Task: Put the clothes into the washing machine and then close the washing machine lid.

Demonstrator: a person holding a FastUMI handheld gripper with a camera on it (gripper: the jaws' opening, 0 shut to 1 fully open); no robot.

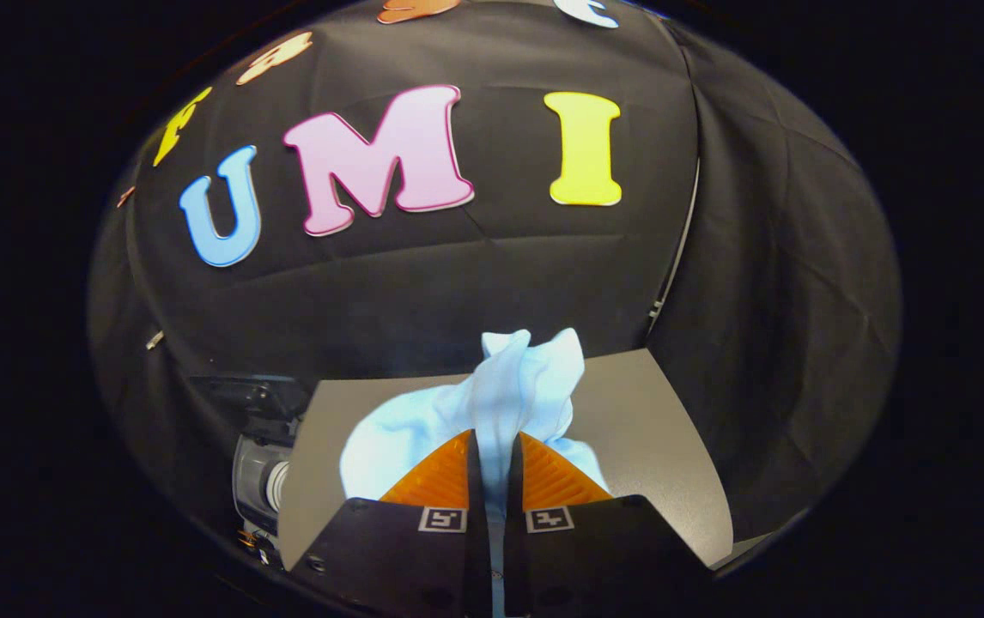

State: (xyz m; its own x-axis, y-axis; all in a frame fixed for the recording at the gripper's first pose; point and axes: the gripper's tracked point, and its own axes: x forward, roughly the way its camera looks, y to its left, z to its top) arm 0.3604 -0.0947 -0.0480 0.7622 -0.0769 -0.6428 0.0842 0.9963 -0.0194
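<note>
A pale blue cloth is pinched between my two fingers, and my gripper is shut on it. The cloth bunches up ahead of the fingertips and spills to both sides of them, held above a grey table top. Off the table's left edge, lower down, part of a grey and black machine shows; I cannot tell from here whether its lid stands open.
The booth's black cloth wall rises just beyond the table and wraps round to the right. A thin pale pole runs down the corner seam behind the table's far right corner.
</note>
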